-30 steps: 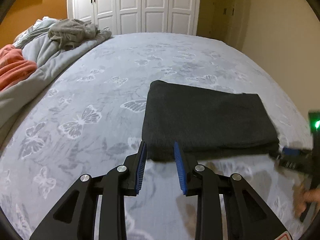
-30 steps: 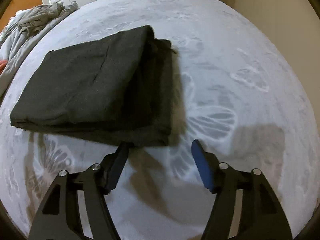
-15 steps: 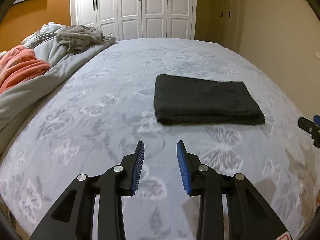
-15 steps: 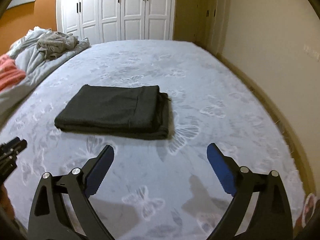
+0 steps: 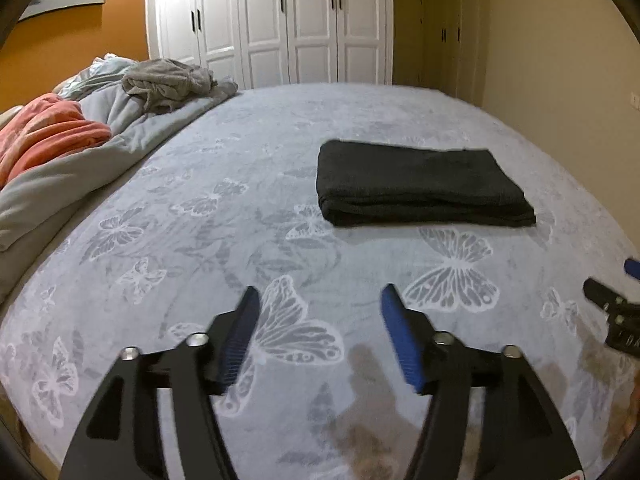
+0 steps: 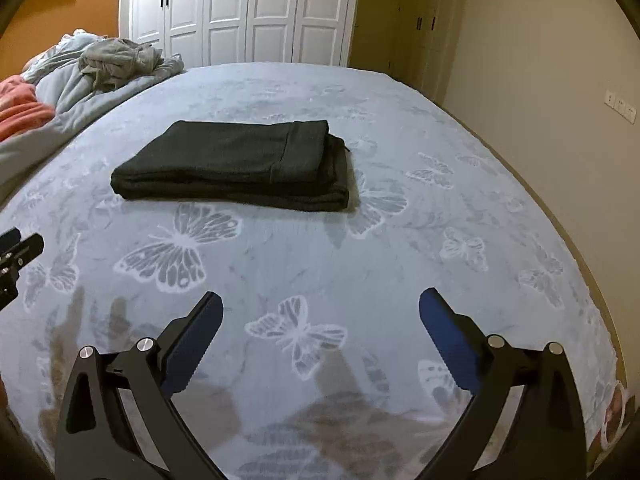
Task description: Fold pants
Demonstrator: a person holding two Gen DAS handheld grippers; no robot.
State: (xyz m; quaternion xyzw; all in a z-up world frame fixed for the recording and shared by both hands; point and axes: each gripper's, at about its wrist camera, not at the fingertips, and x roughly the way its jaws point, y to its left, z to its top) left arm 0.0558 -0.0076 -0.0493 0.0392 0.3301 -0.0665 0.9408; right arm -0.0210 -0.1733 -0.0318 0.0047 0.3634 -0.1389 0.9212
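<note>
Black fabric, the pants [image 5: 420, 184] lie folded into a flat rectangular stack on the bed [image 5: 224, 240], toward its middle and a little to the right in the left wrist view. In the right wrist view the same stack [image 6: 236, 164] shows a shorter top layer set back from the right end of the layers beneath, with the thick folded side facing near. Pale grey bedding printed with white butterflies lies bare on every side of the stack, so no other item touches it.

Far left, a rumpled grey duvet [image 5: 100, 136] is heaped along the bed's left side, with an orange blanket [image 5: 44, 132] on its near part and a crumpled grey garment [image 5: 168, 82] on its far part; all three are well apart from the pants. White wardrobe doors [image 5: 280, 24] stand beyond the far end of the bed, and a cream wall [image 6: 540, 60] runs close along its right edge, leaving only a narrow strip there.

Both tools hang over the near part of the bed, well short of the stack. The left gripper [image 5: 316, 304] has its jaws apart with nothing between them, the pants ahead and slightly right. The right gripper [image 6: 320, 312] has its jaws spread wider, also holding nothing, the pants ahead and to its left.
</note>
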